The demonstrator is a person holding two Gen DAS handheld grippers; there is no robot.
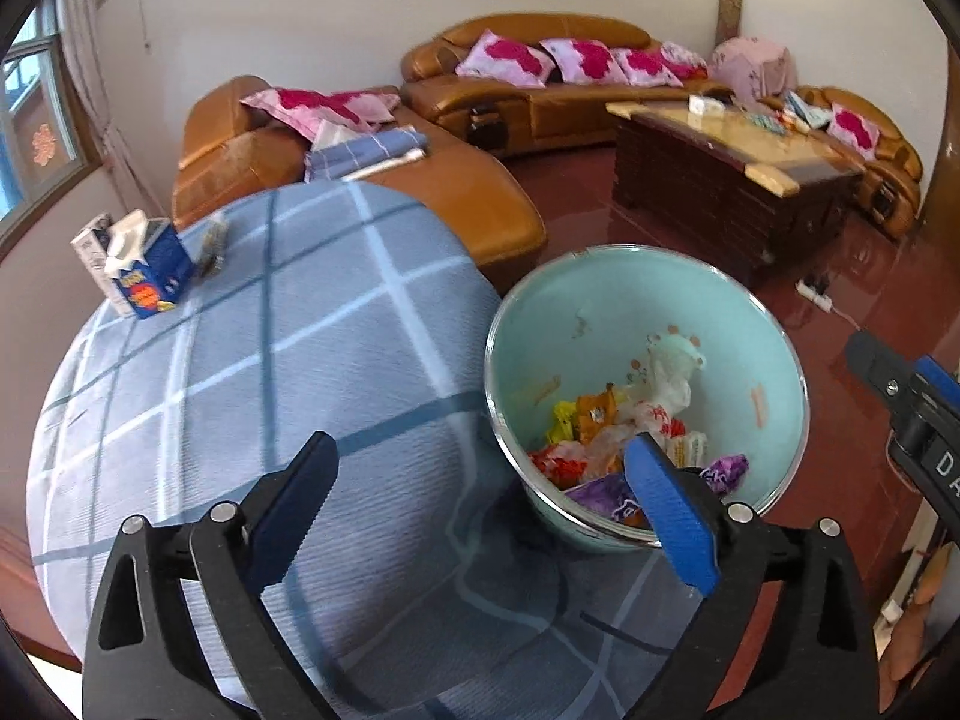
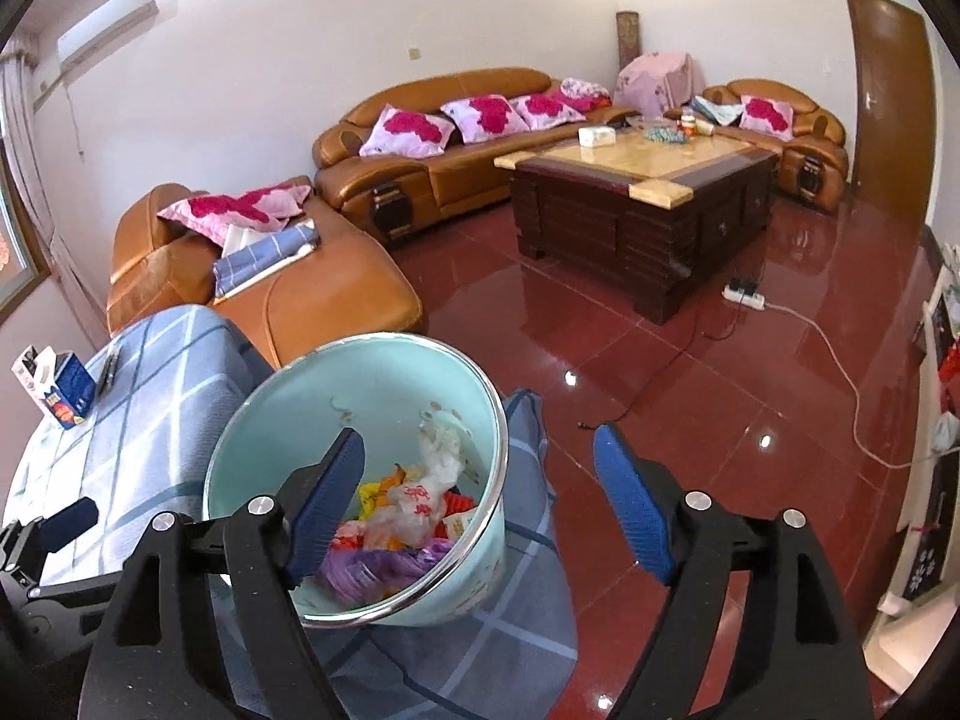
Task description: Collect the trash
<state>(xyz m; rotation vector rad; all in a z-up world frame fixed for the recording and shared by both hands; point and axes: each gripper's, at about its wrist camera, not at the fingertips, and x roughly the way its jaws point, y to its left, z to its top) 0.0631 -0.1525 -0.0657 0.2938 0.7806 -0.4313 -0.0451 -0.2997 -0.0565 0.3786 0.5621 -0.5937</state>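
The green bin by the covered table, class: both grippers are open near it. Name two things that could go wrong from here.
1. The green bin stands right against the hanging plaid tablecloth; a gripper could snag the cloth and likely drag the tissue box off.
2. The right gripper straddles the bin's rim, with one finger inside over the wrappers; a careless move might tip the bin and spill them.

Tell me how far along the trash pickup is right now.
Mostly done, it seems: the mint bin already holds wrappers and crumpled plastic. Nothing is in hand; the left claw and right claw are both open and empty. On the checked tablecloth only the blue tissue box, a white carton behind it and a dark object beside it remain; whether those are trash is unclear.
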